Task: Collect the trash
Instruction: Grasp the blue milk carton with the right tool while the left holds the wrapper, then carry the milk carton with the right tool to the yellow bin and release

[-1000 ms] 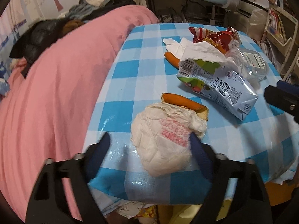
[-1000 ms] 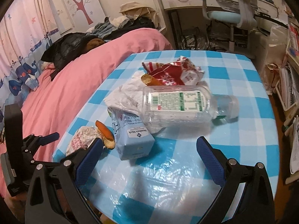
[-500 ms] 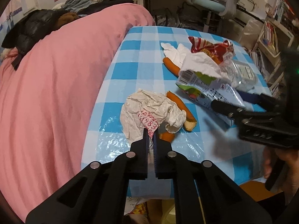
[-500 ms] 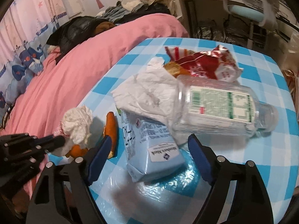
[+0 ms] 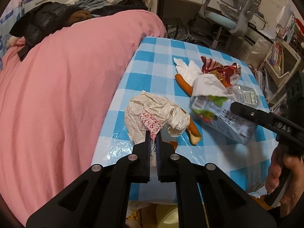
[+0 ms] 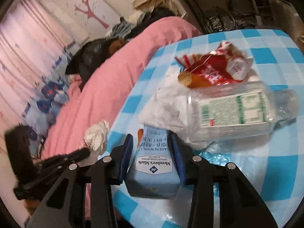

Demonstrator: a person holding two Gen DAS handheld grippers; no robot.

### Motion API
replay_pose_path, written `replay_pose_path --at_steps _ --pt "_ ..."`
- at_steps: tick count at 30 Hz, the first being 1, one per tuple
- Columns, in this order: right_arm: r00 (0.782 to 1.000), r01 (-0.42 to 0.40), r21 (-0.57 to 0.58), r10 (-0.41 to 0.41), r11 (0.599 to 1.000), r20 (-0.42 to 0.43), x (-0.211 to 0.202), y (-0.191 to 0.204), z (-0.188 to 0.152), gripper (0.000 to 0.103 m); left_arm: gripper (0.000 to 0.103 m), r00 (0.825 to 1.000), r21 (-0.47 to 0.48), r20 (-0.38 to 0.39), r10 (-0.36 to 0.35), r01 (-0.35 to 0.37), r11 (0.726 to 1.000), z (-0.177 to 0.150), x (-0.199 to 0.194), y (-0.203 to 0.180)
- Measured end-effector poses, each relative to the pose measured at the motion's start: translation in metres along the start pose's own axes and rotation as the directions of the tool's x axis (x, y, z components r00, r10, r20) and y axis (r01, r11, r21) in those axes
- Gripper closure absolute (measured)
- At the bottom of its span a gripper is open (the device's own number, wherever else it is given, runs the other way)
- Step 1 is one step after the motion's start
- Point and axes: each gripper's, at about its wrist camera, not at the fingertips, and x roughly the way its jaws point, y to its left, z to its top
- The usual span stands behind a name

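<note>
My left gripper (image 5: 153, 135) is shut on a crumpled white paper wrapper (image 5: 152, 112) with red print, held just above the near left part of the blue checked table (image 5: 152, 57). The wrapper also shows in the right wrist view (image 6: 96, 136). My right gripper (image 6: 152, 146) is closed around a light blue milk carton (image 6: 154, 169), its pads against both sides. The carton shows in the left wrist view (image 5: 220, 117) with the right gripper (image 5: 235, 106) on it. A clear plastic bottle (image 6: 237, 112), white tissue (image 6: 167, 104) and a red snack bag (image 6: 214, 66) lie behind it.
Orange sausage pieces (image 5: 183, 84) and a bun end (image 5: 193, 133) lie on the table. A pink bedcover (image 5: 66, 95) borders the table's left edge. An office chair (image 5: 228, 13) and shelves (image 5: 281, 57) stand beyond it. A yellowish bin (image 5: 167, 216) sits below the near edge.
My left gripper closed on the paper wrapper and pulled it up and back off the sausage bun. My right gripper moved in and closed around the milk carton.
</note>
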Motion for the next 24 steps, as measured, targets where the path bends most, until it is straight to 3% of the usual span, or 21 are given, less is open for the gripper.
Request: replay_pose_path --at_steps 6,10,14,16,19,21,24 --pt "0.998 0.053 -0.080 -0.055 0.995 -0.020 -0.013 0.015 -0.016 0.062 0.098 1.000 -0.023 0.015 -0.021 0.021 1.000 -0.004 -0.009 0.006" --pt "0.988 0.147 -0.172 -0.154 0.974 -0.025 -0.018 0.024 -0.025 0.062 0.098 1.000 -0.029 0.022 -0.023 0.023 0.999 -0.009 -0.015 0.008" --pt "0.954 0.249 -0.294 -0.285 0.923 -0.088 -0.004 0.030 -0.044 0.062 0.098 1.000 -0.027 0.020 -0.023 0.024 0.999 -0.017 -0.019 0.008" --pt "0.925 0.297 -0.356 -0.360 0.886 -0.124 0.012 0.031 -0.056 0.062 0.098 1.000 -0.023 0.019 -0.023 0.024 0.999 -0.021 -0.021 0.008" --pt "0.900 0.334 -0.424 -0.419 0.842 -0.122 0.025 0.037 -0.066 0.063 0.098 1.000 -0.014 0.015 -0.018 0.018 1.000 -0.027 -0.023 0.008" --pt "0.900 0.345 -0.429 -0.424 0.835 -0.101 0.024 0.039 -0.066 0.064 0.098 1.000 -0.012 0.010 -0.015 0.015 1.000 -0.029 -0.022 0.010" --pt "0.928 0.309 -0.352 -0.361 0.883 -0.091 0.011 0.031 -0.063 0.064 0.098 1.000 -0.018 0.013 -0.015 0.016 1.000 -0.028 -0.022 0.013"
